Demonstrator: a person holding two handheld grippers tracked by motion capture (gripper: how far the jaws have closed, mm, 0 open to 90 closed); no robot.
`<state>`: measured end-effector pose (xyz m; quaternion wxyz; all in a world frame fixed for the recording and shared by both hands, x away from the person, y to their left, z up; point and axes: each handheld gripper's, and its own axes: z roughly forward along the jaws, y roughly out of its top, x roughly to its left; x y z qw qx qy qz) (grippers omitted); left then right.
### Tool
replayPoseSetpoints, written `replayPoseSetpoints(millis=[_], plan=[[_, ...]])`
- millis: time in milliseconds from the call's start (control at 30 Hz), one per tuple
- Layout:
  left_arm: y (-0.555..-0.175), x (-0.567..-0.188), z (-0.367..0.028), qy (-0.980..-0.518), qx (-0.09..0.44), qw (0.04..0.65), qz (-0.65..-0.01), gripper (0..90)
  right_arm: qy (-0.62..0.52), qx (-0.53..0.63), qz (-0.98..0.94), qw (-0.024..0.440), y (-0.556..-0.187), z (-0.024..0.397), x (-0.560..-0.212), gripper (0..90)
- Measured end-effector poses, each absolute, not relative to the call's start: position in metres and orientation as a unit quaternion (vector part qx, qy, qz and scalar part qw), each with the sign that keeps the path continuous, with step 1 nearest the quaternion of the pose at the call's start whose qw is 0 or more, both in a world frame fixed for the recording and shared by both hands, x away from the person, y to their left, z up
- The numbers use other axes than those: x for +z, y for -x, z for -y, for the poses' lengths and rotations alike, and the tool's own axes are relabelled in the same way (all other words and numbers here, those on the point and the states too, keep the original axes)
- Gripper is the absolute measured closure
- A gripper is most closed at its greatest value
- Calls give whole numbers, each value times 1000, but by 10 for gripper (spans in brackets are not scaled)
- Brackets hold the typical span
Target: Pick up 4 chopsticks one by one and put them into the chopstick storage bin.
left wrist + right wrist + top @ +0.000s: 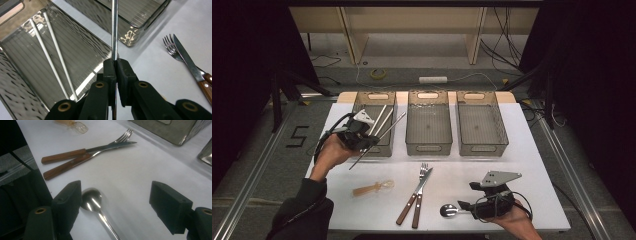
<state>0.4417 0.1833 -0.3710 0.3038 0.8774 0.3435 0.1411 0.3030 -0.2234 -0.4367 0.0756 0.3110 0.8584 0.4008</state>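
A thin, round, polished metal chopstick [114,27] is pinched between the matte black pads of the left gripper [116,65], whose jaws are pressed together on it. The rod runs straight out past the tips and slants above the front edge of the left bin [362,101], a smoky translucent plastic box with a ribbed floor. Two matching chopsticks [51,50] lie side by side inside that bin. The right gripper [115,202] rests low on the white counter [527,160], jaws spread wide, a glossy steel spoon [93,200] lying between them, its bowl just beside one pad. A wood-handled fork [422,172] and knife [421,187] lie crossed nearby.
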Motion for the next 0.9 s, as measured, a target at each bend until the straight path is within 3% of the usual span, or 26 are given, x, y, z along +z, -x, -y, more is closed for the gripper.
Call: replayPoseSetpoints(millis=[900], plan=[[-498, -349, -204, -823, 195, 327, -421, 853, -313, 403, -857, 72, -304, 224, -438, 270]])
